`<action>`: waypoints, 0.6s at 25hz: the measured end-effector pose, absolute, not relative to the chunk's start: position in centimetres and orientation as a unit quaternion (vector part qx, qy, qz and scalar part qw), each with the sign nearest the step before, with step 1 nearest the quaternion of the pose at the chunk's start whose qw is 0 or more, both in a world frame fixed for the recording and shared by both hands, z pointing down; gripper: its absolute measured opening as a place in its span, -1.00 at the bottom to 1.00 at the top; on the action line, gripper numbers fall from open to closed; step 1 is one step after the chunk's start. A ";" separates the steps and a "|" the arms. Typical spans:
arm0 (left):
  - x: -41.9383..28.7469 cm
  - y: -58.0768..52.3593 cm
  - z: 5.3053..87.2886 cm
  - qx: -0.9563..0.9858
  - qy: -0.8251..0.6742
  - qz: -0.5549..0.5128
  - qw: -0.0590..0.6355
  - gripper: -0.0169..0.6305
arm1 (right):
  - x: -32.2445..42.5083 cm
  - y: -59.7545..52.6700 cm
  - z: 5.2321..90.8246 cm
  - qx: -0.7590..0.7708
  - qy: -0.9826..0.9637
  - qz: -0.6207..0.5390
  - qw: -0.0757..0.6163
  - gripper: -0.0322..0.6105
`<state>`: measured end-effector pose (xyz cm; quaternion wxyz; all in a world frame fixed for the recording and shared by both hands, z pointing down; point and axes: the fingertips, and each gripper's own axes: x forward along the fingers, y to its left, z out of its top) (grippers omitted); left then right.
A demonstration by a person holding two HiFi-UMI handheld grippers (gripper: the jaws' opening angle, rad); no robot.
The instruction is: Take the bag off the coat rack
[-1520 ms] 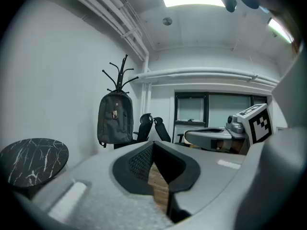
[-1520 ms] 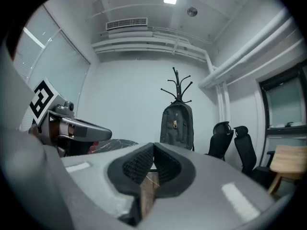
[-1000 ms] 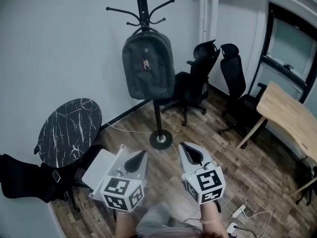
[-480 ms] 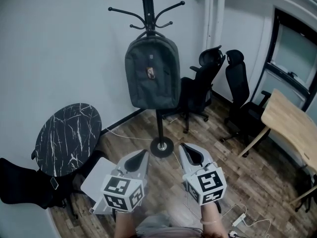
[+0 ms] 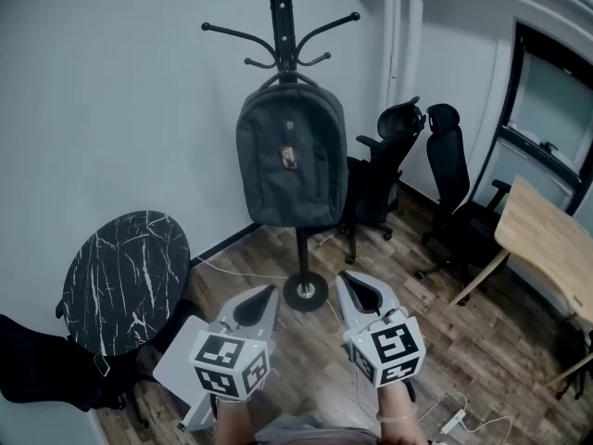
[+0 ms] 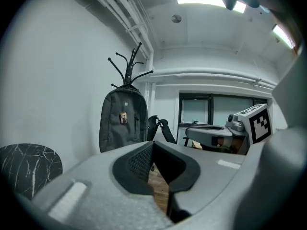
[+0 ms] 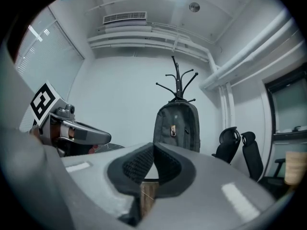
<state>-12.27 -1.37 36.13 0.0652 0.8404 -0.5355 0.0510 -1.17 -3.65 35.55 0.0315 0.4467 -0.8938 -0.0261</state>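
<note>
A dark grey backpack (image 5: 291,158) hangs by its top loop from a black coat rack (image 5: 282,26) that stands on a round base (image 5: 305,293) by the white wall. It also shows in the left gripper view as the backpack (image 6: 122,120) and in the right gripper view as the backpack (image 7: 176,125), well ahead of both. My left gripper (image 5: 262,300) and right gripper (image 5: 353,287) are held low in front of me, side by side, short of the rack's base. Both are shut with nothing between their jaws.
A round black marble-topped table (image 5: 124,277) stands at the left, with a white box (image 5: 185,364) below it. Two black office chairs (image 5: 398,174) stand behind the rack. A wooden desk (image 5: 547,253) is at the right. Cables and a power strip (image 5: 453,421) lie on the wooden floor.
The view has tilted up and drawn closer to the rack; the backpack sits larger and lower in frame. Both grippers keep their place in front of me, still shut.
</note>
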 end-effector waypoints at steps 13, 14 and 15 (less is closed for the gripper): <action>-15.1 -5.6 37.0 0.846 -0.524 0.049 0.079 -0.92 | -3.2 -7.2 35.7 0.465 -0.884 -0.025 0.035 -0.90; -15.1 -5.9 37.0 0.847 -0.524 0.049 0.079 -0.92 | -3.2 -7.5 35.7 0.467 -0.883 -0.025 0.036 -0.90; -15.2 -6.2 37.0 0.847 -0.523 0.049 0.079 -0.92 | -3.1 -7.7 35.6 0.471 -0.881 -0.025 0.037 -0.90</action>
